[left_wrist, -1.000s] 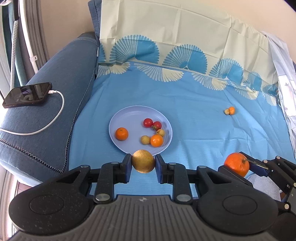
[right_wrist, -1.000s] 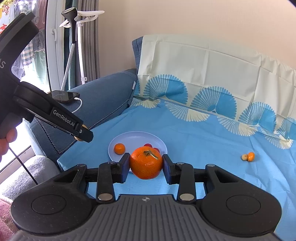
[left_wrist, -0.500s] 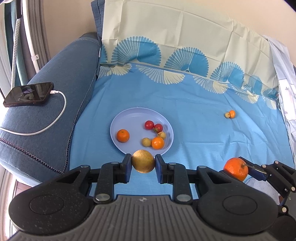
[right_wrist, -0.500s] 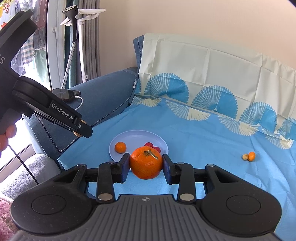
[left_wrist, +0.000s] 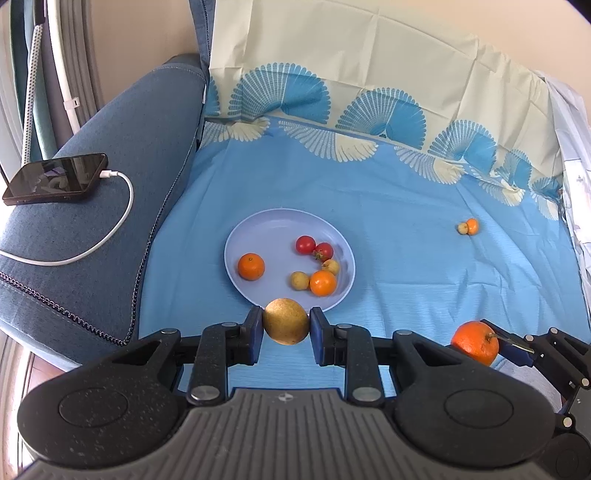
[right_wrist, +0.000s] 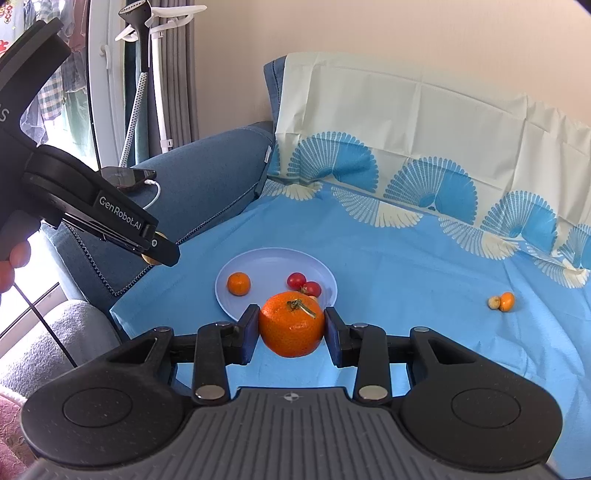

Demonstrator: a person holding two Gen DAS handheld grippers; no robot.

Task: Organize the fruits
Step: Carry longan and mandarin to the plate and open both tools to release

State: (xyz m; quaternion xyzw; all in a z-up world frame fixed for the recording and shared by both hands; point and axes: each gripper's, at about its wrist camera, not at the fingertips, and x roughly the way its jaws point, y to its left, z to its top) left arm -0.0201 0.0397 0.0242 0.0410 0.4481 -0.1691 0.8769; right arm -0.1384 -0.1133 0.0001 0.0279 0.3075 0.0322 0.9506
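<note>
plate (left_wrist: 258, 236) — smooth plastic | sheet (left_wrist: 406, 221) — matt cloth

Both wrist views look forward and down over the blue sheet (left_wrist: 406, 206). The left sits near, the plate (left_wrist: 258, 229) at twelve o'clock; the right sits farther right, sharing plate (right_wrist: 258, 264).

Blue sofa (left_wrist: 110, 206) under a fan-print sheet (left_wrist: 369, 206), plain beige wall (right_wrist: 369, 33) behind. Far left there's a bright window (right_wrist: 55, 92) with grey curtains (right_wrist: 177, 74), phone (left_wrist: 55, 179) charging on the armrest.
</note>
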